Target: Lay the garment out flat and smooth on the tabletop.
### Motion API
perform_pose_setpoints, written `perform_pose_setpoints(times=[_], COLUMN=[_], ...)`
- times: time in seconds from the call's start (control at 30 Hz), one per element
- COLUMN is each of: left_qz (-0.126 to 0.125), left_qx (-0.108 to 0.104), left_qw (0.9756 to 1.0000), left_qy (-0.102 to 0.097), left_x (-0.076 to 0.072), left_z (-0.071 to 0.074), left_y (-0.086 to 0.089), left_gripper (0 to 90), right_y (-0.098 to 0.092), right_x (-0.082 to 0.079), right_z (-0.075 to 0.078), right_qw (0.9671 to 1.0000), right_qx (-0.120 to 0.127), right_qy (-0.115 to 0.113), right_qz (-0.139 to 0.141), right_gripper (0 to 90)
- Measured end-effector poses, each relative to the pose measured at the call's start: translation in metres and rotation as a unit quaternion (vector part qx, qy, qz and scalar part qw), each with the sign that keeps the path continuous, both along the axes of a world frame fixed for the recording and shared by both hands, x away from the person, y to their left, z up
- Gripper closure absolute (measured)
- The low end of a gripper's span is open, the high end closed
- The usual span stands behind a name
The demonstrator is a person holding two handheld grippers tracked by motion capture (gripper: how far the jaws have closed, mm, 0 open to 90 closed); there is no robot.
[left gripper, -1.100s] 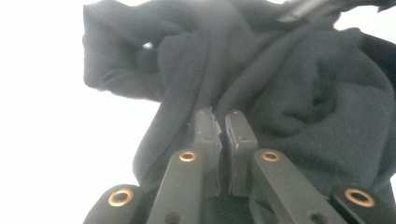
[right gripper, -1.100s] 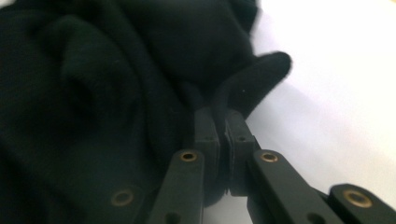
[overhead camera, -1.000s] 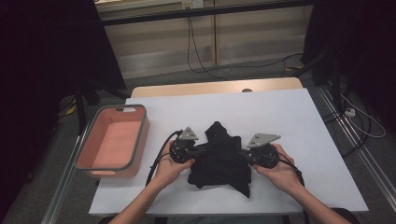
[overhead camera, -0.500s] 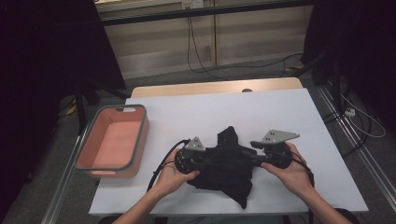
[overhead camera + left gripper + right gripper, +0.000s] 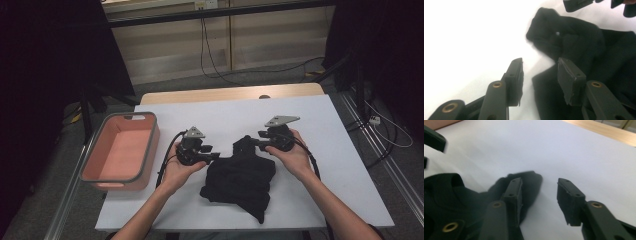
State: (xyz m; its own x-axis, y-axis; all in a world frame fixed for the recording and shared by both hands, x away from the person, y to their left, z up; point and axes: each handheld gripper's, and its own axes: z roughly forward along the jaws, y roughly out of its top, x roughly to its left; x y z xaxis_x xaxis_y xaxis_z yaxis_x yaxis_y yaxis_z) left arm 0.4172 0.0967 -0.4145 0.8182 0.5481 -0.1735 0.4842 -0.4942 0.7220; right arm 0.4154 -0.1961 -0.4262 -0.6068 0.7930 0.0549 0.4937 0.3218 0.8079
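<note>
A crumpled black cloth (image 5: 240,176) lies on the white table sheet (image 5: 330,165), in front of both hands. My left gripper (image 5: 214,156) is at the cloth's left upper edge and has just been opening. In the left gripper view the left gripper (image 5: 540,68) is open over the cloth (image 5: 584,45), whose edge lies below the gap, and the pads press on nothing. My right gripper (image 5: 254,143) is at the cloth's top bump and has just opened too. The right gripper (image 5: 539,187) has bare sheet between its jaws, with the cloth (image 5: 459,195) beside its left finger (image 5: 512,192).
A salmon-coloured bin (image 5: 150,147) with nothing visible inside stands at the table's left edge. A wooden strip (image 5: 225,94) runs along the far edge. Cables trail from both grippers, and dark floor surrounds the table.
Both grippers were shut on the cloth's sides and have let go. The hands moved toward the far side, and the cloth now lies loose on the sheet.
</note>
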Motion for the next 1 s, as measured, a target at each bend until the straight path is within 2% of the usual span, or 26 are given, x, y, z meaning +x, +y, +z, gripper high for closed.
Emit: perform_pose_setpoints(times=[0.07,0.1,0.13,0.2,0.23,0.3,0.33,0.37,0.43,0.53,0.67,0.8,0.93,1.0], left_qz=[-0.024,-0.031,-0.033,-0.044,-0.045,-0.059,-0.063,-0.062,-0.053,-0.031,-0.016,0.003,0.020,0.017], left_qx=[0.016,0.030,0.047,0.059,0.059,0.049,0.050,0.047,0.034,0.011,-0.011,-0.029,-0.032,-0.031], left_qw=[0.9996,0.9991,0.9983,0.9973,0.9972,0.9969,0.9967,0.9969,0.9980,0.9994,0.9994,0.9974,0.9938,0.9936], left_qy=[0.003,-0.003,-0.011,-0.009,-0.005,0.015,0.013,0.011,0.009,-0.007,-0.029,-0.065,-0.105,-0.108], left_x=[-0.002,-0.005,-0.008,-0.009,-0.009,-0.010,-0.011,-0.011,-0.010,-0.009,-0.008,-0.008,-0.008,-0.010], left_z=[-0.008,-0.013,-0.016,-0.022,-0.024,-0.023,-0.021,-0.018,-0.010,0.004,0.024,0.049,0.074,0.077], left_y=[-0.010,-0.015,-0.020,-0.027,-0.028,-0.028,-0.027,-0.026,-0.020,-0.009,0.001,0.008,0.014,0.015], left_gripper=[48.5,46.5,46.7,49.8,56.4,76.9,83.4,85.6,86.9,87.2,87.3,87.3,87.3,87.2], right_y=[0.007,0.011,0.014,0.017,0.017,0.015,0.015,0.014,0.012,0.010,0.009,0.013,0.017,0.020], right_x=[0.004,0.004,0.004,0.005,0.006,0.007,0.007,0.007,0.006,0.006,0.008,0.011,0.013,0.013], right_z=[-0.004,-0.007,-0.010,-0.017,-0.019,-0.021,-0.020,-0.018,-0.012,0.001,0.021,0.047,0.074,0.080], right_qw=[0.9998,0.9997,0.9994,0.9987,0.9981,0.9974,0.9974,0.9978,0.9988,0.9993,0.9987,0.9959,0.9916,0.9907], right_qx=[0.002,-0.007,-0.015,-0.029,-0.034,-0.039,-0.041,-0.045,-0.038,-0.030,-0.023,-0.014,-0.010,-0.015], right_qy=[0.015,0.017,0.022,0.038,0.050,0.057,0.054,0.042,0.020,-0.009,-0.044,-0.089,-0.128,-0.135], right_qz=[0.015,0.017,0.021,0.018,0.014,0.021,0.024,0.025,0.025,0.019,0.007,-0.003,-0.012,-0.006], right_gripper=[47.8,45.2,45.6,46.3,49.4,64.5,72.0,78.5,85.6,87.6,88.0,88.1,88.0,88.0])
